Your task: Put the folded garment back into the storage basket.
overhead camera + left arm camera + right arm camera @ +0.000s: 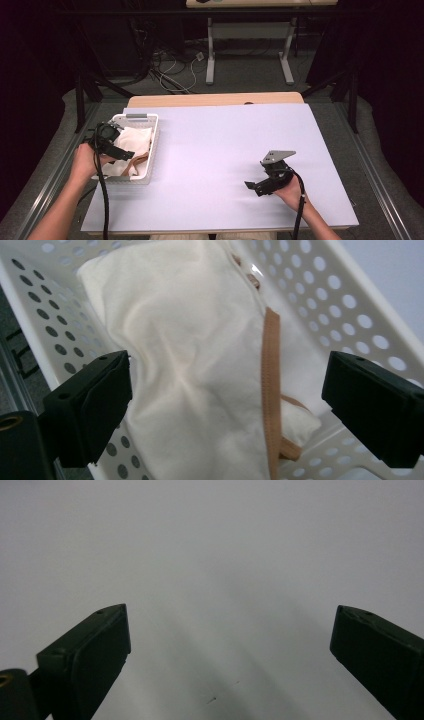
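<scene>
A cream cloth bag [135, 142] with a tan strap [270, 375] lies crumpled inside a white perforated basket [153, 131] at the table's left. My left gripper [124, 154] hovers over the basket, open, its jaws standing wide apart above the cloth [200, 365] without touching it. At the right of the table, my right gripper [251, 186] rests low over the bare white surface, open with nothing between its jaws [227, 645].
The white tabletop [215, 150] spreads between the two hands. A wooden strip [215, 99] runs along its far edge. Beyond it stand the legs of another table [210, 55] and loose cables [170, 70] on the floor.
</scene>
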Demonstrator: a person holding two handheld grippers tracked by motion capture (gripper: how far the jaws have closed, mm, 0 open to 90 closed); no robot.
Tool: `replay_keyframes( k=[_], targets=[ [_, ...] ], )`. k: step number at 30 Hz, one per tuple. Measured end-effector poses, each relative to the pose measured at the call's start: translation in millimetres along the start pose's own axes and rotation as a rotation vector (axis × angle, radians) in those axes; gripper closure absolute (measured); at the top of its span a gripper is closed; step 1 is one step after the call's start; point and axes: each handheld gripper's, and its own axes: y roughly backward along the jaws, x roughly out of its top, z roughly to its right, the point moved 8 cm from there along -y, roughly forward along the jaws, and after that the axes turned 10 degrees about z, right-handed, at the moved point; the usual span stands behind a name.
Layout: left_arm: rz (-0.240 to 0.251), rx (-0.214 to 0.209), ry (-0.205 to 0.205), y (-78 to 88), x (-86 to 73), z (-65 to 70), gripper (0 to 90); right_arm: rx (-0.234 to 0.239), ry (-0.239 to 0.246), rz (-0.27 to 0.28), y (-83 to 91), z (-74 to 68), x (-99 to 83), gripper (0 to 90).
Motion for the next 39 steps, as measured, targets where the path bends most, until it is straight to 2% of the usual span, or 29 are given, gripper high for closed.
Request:
replay_keyframes(
  k=[14, 22, 30, 33, 35, 36, 39],
  targets=[
    [0.037, -0.081, -0.070, 8.8, 4.5, 42.4, 0.8, 0.010, 0.009, -0.036, 1.6, -2.0, -2.0, 2.3],
    [0.080, -0.156, -0.111, 11.2, 5.5, 78.1, 0.4, 0.015, 0.022, -0.052, 4.1, -3.2, -3.5, 2.4],
    [0.106, -0.213, -0.149, 9.0, 2.6, 110.6, 0.3, 0.018, 0.005, -0.079, 11.3, -5.5, -6.9, 1.6],
    [0.106, -0.232, -0.166, 8.2, 0.6, 122.0, 0.3, 0.024, 0.001, -0.102, 14.3, -7.2, -9.8, 0.7],
    [0.102, -0.245, -0.174, 7.7, -0.9, 128.8, 0.3, 0.025, -0.008, -0.143, 17.5, -9.7, -13.5, 0.0],
    [0.102, -0.251, -0.176, 7.5, -1.6, 131.4, 0.3, 0.024, 0.003, -0.153, 18.1, -9.5, -14.9, 0.0],
    [0.100, -0.266, -0.189, 6.3, -4.3, 137.5, 0.3, 0.015, -0.005, -0.188, 22.1, -11.6, -19.2, 0.0]
  ],
)
